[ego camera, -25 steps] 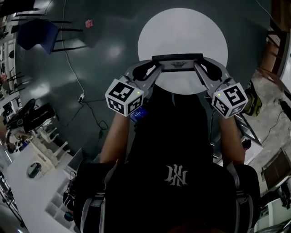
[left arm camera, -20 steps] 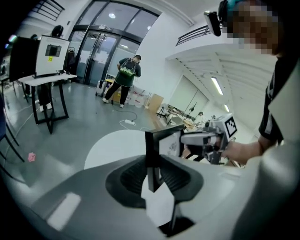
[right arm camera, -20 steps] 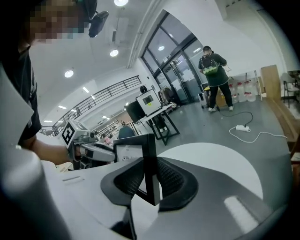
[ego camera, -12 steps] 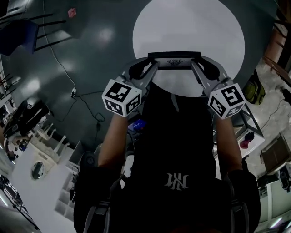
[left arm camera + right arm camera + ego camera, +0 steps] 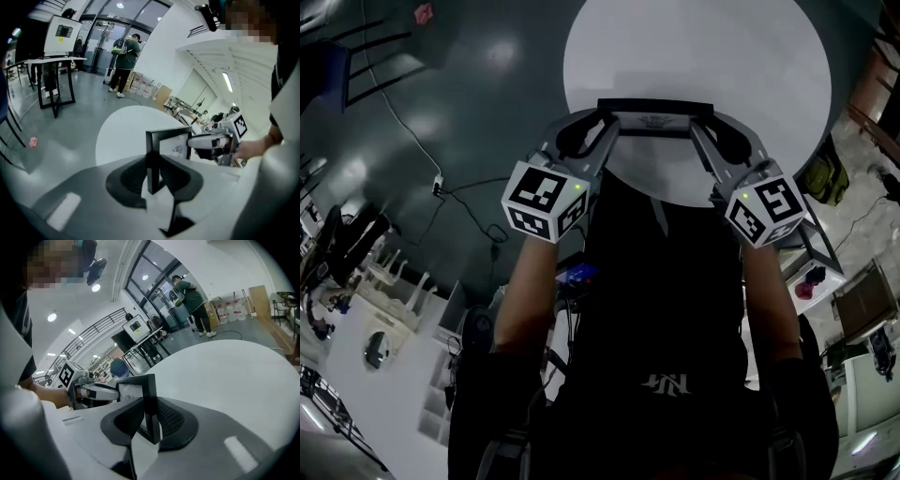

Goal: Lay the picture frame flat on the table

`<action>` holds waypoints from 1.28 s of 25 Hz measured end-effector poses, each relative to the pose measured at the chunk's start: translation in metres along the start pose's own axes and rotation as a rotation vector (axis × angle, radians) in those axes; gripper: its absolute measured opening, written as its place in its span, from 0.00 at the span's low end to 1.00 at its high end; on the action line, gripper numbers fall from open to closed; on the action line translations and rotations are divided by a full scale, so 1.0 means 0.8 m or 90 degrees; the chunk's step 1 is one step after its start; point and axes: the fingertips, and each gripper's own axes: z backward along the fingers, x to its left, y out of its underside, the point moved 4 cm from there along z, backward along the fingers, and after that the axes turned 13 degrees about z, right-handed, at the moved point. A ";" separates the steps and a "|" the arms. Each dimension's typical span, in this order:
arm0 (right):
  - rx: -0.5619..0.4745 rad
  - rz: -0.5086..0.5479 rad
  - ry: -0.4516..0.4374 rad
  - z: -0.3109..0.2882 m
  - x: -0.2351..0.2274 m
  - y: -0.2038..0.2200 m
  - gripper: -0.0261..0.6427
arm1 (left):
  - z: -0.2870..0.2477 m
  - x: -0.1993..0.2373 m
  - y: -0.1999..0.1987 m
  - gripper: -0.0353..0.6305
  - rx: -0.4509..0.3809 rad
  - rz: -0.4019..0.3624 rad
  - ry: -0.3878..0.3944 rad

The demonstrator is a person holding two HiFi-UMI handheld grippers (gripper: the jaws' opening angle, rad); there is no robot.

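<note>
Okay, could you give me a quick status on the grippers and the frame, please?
Left gripper, right gripper clamped on opposite sides. Picture frame upright over the table's near edge, not flat. Nothing in the way.

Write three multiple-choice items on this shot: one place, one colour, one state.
1. Where is the picture frame? A. on the floor B. over the round table C. on a chair
2. Its border colour? A. black B. red C. white
3. The left hand-held gripper and right hand-held gripper are: A. both open B. one shut C. both shut on the frame
Key: B, the white table lies behind it; A, dark edges show in every view; C, each pair of jaws pinches a side edge.
</note>
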 end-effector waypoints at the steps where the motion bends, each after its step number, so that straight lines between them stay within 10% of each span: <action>1: -0.002 -0.001 0.002 -0.002 -0.001 0.002 0.15 | -0.002 0.003 0.001 0.18 -0.002 0.002 0.001; 32: 0.060 0.098 0.173 -0.047 -0.031 0.005 0.20 | -0.049 0.029 -0.018 0.20 -0.056 -0.076 -0.103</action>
